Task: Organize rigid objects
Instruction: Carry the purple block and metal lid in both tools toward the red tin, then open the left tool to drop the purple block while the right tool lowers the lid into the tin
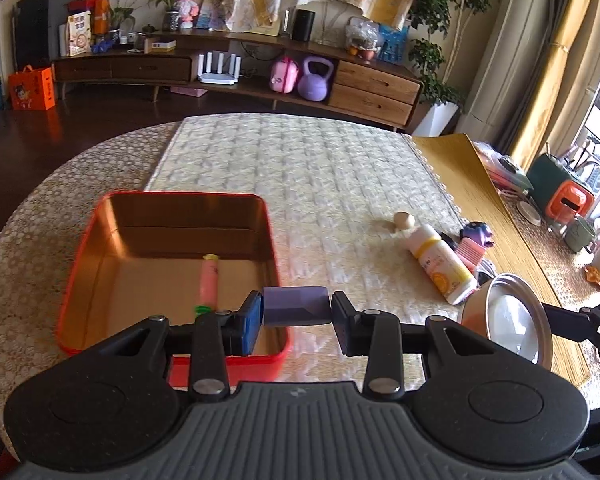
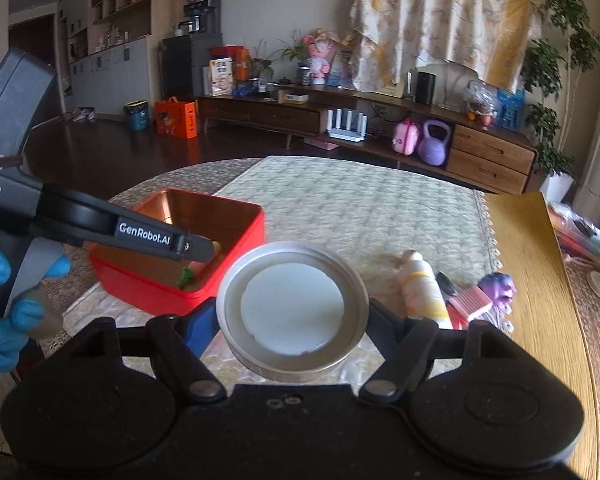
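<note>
My left gripper (image 1: 297, 312) is shut on a purple block (image 1: 296, 306), held over the near right corner of the red tin box (image 1: 80, 276). Inside the box lies a pink tube (image 1: 209, 282) with a green end. My right gripper (image 2: 292, 316) is shut on a round metal lid (image 2: 293, 308) with a white inner face, lifted above the tablecloth. That lid (image 1: 508, 316) shows at the right edge of the left wrist view. The red tin box (image 2: 148, 284) lies left of the lid, with the left gripper's arm (image 2: 148, 236) reaching over it.
On the cloth to the right lie a white and yellow bottle (image 1: 440, 264), a small wooden knob (image 1: 404, 221), a pink comb-like piece (image 2: 470, 300) and a purple toy (image 2: 500, 285). A hand in a blue glove (image 2: 4, 308) holds the left gripper. A bare wooden table part (image 2: 540, 300) runs along the right.
</note>
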